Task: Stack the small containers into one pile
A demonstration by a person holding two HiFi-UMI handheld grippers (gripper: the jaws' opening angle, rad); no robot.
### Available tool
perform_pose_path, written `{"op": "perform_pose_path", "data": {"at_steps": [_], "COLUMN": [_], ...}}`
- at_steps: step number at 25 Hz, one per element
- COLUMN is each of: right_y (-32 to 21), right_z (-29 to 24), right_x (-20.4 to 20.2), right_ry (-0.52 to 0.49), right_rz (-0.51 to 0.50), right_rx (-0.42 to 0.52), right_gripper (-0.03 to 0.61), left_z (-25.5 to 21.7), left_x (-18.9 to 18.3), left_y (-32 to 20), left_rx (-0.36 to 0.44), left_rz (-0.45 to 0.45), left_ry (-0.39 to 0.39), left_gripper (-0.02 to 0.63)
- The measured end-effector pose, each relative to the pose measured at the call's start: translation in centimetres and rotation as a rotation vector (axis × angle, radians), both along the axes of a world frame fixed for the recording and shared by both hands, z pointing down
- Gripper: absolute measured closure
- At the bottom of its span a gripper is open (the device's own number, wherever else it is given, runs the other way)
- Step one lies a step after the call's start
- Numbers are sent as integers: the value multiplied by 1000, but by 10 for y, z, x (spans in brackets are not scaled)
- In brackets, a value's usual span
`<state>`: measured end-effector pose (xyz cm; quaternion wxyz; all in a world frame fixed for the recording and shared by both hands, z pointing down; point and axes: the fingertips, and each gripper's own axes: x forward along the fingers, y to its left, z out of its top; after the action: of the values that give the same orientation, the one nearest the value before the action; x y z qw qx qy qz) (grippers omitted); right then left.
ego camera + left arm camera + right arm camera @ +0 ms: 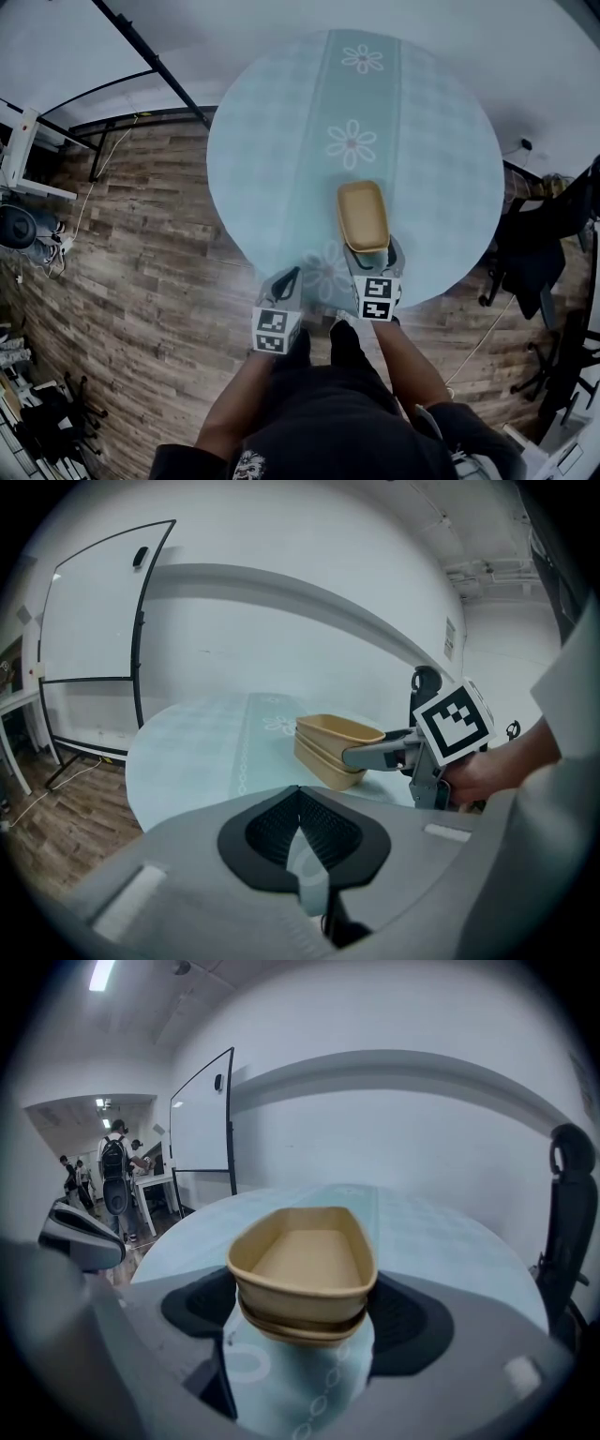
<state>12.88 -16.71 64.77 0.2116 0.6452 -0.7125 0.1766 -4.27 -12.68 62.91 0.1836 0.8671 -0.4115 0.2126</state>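
Two tan, thin-walled, boat-shaped small containers [363, 216] already sit nested one inside the other, so the pile looks formed. They stand on the pale blue-green flowered cloth of the round table [246, 122], toward its near edge and a little right of the central flowered stripe. They look light and somewhat springy, like moulded pulp or thin plastic. The walls would bow under a hard squeeze and the smooth sides could slip, so the firmest hold is probably just under the rolled rims. There the doubled wall is stiffest, and a light pinch across the narrow end should do. The right gripper [372, 255] has that hold. In the right gripper view the small containers [305, 1269] fill the space between its jaws. The jaws stand wide and clasp both sides of the near end around the seam where the two rims meet. Whether the base rests on the cloth or is raised slightly is not clear. The left gripper [286, 281] hovers at the table's near edge, just left of the pile and apart from it. Its jaws are pressed together on nothing.
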Motion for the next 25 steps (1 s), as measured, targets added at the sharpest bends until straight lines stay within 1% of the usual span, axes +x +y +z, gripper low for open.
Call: {"op": "perform_pose_path", "data": {"at_steps": [2,5,13,17,20,22,25], "right_y": [2,2,8,20,27,31,35], "right_z": [7,15,21,34,37,30,5], "right_x": [1,0,-4,-6,-7,-7,-14], "right_ry": [-8,-11,30,21,21,16,3], "right_rz": [-1,-6,-73,-108,-119,-114,-123], "right_rx": [-29,-113,-268,-362,-369,-352,-311], "right_gripper": [135,129,108,107,107,107,107], "left_z": [-1,-3,-13,-19,-25,-29,-37], "left_x": [1,5,14,12,6,3,-1], "left_y": [0,2,10,10,10,9,5], "left_rx": [2,4,18,26,30,33,45], "left_rz": [2,17,49,45,29,18,6], "left_ry": [2,8,12,12,14,19,33], "left_gripper": [620,620,620,620,620,620,620]}}
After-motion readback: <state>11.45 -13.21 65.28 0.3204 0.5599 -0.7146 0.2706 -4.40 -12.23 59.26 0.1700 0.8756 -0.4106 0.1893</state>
